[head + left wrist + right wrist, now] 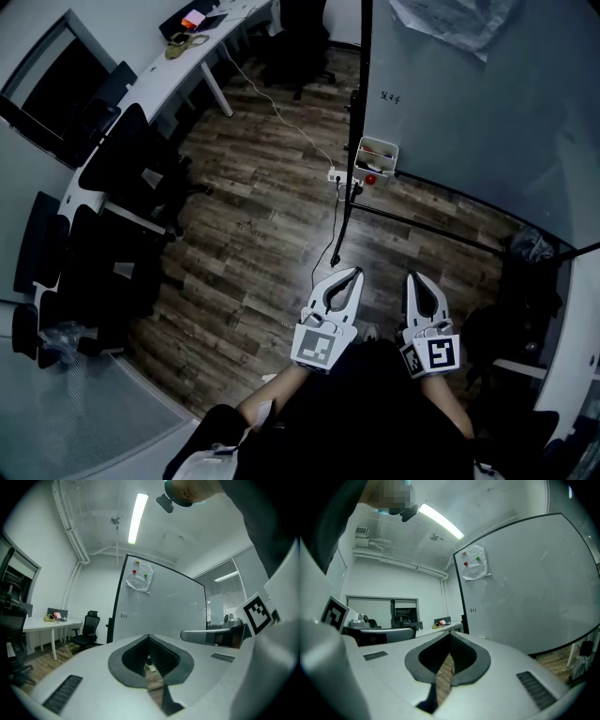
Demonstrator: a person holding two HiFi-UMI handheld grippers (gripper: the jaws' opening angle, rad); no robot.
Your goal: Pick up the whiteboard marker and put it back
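Though held near 1 whiteboard, the 2 claws, left claw and right claw, are closed and empty; 1 tray hangs there, but the marker is too small to tell.

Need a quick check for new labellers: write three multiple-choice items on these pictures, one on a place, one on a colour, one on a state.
1. Where along the whiteboard does the small white tray sit?
A top edge; B lower edge, at a corner; C middle of the board.
2. What colour is the round thing at the tray's bottom?
A red; B blue; C yellow.
3. How do the left gripper and right gripper stand?
A both shut, empty; B one holds something; C both wide open.

Answers: 1 B, the head view shows the tray at the board's lower corner. 2 A, it shows red there. 3 A, each gripper view shows jaw tips meeting with nothing between.
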